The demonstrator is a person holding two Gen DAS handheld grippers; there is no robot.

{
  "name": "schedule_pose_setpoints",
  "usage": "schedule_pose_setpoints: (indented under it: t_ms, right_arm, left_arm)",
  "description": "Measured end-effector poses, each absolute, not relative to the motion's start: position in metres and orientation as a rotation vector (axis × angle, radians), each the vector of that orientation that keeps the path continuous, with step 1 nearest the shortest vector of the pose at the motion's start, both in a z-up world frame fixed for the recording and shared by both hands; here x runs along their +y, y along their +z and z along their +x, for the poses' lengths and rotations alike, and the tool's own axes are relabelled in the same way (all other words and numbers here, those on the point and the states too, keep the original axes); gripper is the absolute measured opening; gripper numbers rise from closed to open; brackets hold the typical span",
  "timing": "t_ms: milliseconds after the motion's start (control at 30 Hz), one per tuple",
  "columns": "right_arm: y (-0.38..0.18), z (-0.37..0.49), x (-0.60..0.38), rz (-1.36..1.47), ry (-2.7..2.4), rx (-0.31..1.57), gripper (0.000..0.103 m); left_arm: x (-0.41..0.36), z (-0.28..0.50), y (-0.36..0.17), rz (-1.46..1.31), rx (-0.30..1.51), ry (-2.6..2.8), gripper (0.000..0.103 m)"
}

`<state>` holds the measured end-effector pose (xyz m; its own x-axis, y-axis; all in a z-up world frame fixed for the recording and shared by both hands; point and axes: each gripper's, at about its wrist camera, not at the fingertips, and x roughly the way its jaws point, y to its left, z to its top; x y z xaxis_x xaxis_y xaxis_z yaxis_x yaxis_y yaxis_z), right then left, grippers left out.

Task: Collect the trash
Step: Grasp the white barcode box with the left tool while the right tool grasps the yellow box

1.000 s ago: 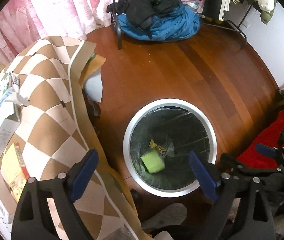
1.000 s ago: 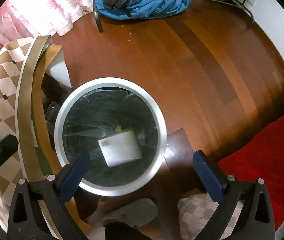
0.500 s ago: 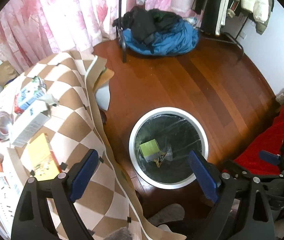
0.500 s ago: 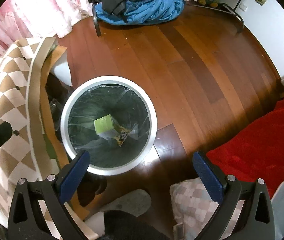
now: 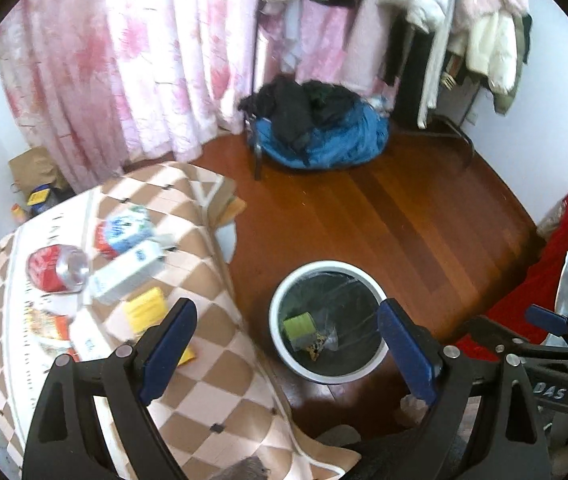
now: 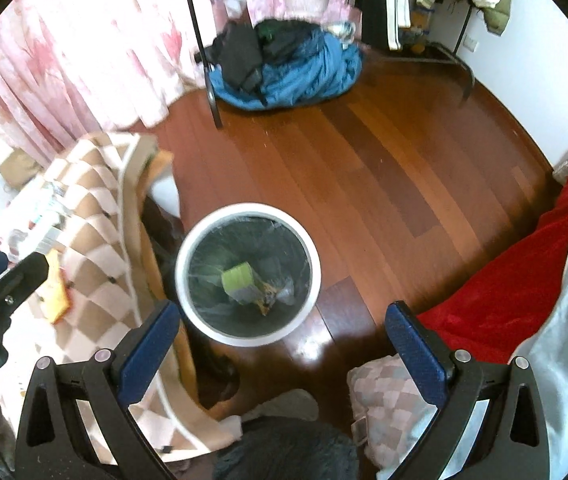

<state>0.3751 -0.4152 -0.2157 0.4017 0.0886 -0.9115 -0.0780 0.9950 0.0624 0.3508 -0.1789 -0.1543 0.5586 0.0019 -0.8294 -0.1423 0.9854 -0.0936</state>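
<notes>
We are holding the left gripper [image 5: 286, 342] and right gripper [image 6: 281, 334] released and empty above the bin [image 6: 187, 252], since its green carton [image 6: 237, 275] is lying inside; more trash [image 5: 123, 276] is waiting on the left table [image 5: 219, 400].

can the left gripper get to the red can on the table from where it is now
Probably yes. The left gripper is open and empty, above the table edge. The red can lies on top, farther left, with only low items like the yellow packet between, and nothing stands over it.

Left gripper [image 5: 286, 344] fingers spread wide, empty; right gripper [image 6: 281, 344] likewise (both angled downward).
</notes>
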Motion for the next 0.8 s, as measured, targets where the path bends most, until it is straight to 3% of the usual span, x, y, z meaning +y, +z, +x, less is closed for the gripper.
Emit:
schedule_pose_setpoints:
  t_ms: [300,500,633,800]
  right_arm:
    - [-0.183,0.344,-0.345,0.023,0.262,1.119,0.103]
    - [-0.228,0.34,-0.244,-0.047,0.435,1.205,0.103]
    - [-0.27,0.348,-0.17,-0.118,0.513,1.268,0.09]
    - [-0.321,0.374,-0.096,-0.245,0.511,1.33,0.086]
  left_arm:
    - [-0.063,0.274,-0.167,-0.229,0.998,0.312,0.093]
    - [0.033,0.234,-0.228,-0.306,1.11,0.535,0.093]
    - [0.076,0.214,-0.264,-0.331,1.181,0.624,0.093]
    - [0.105,0.205,-0.294,-0.365,1.244,0.666,0.093]
